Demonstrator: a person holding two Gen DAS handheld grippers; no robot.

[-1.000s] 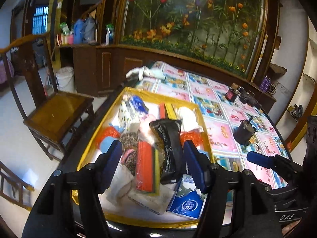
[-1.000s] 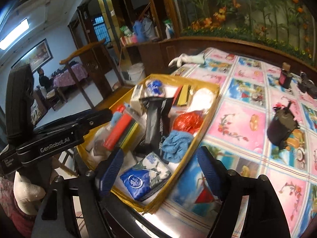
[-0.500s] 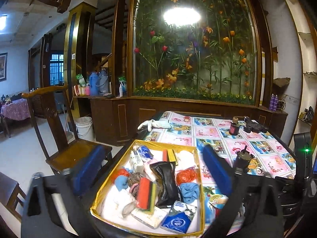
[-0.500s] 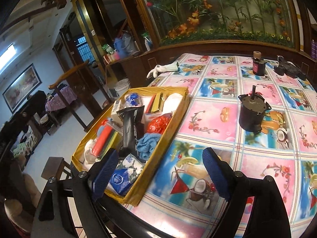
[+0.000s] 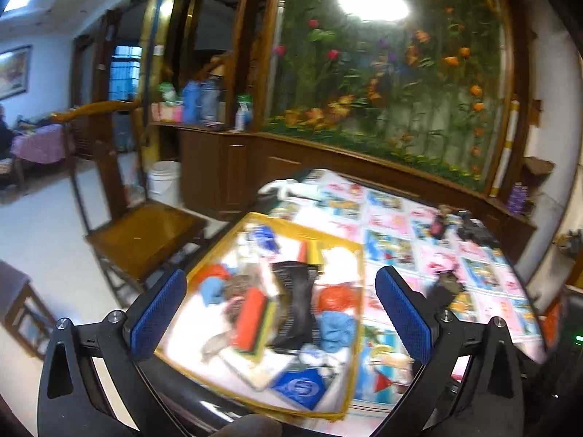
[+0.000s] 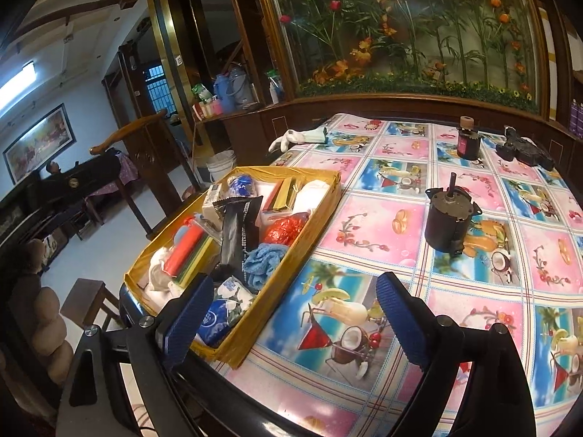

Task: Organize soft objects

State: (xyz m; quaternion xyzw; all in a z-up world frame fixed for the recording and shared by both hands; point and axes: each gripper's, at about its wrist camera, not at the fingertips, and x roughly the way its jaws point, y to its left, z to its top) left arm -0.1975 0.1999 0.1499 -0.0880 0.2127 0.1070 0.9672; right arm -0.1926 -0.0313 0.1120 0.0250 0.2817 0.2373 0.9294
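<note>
A shallow yellow cardboard box [image 6: 324, 204] at the table's [image 6: 473, 291] left edge holds crumpled soft things: a fuzzy blue cloth [image 6: 264, 260], a red crinkled bag [image 6: 286, 229] and a glossy black pouch [image 6: 237, 235] lying lengthwise, pointing away. The left gripper [image 5: 282, 315] now stands wide and empty, having drawn back from the box; the right gripper [image 6: 291, 322] is opening, empty.

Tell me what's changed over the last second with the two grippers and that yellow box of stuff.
The left gripper backed up and away from the yellow box, spreading wide; nothing is between its jaws. The right gripper drew back toward the table edge, its jaws opening, also empty. The black pouch, red sponge and blue cloth stayed put.
</note>
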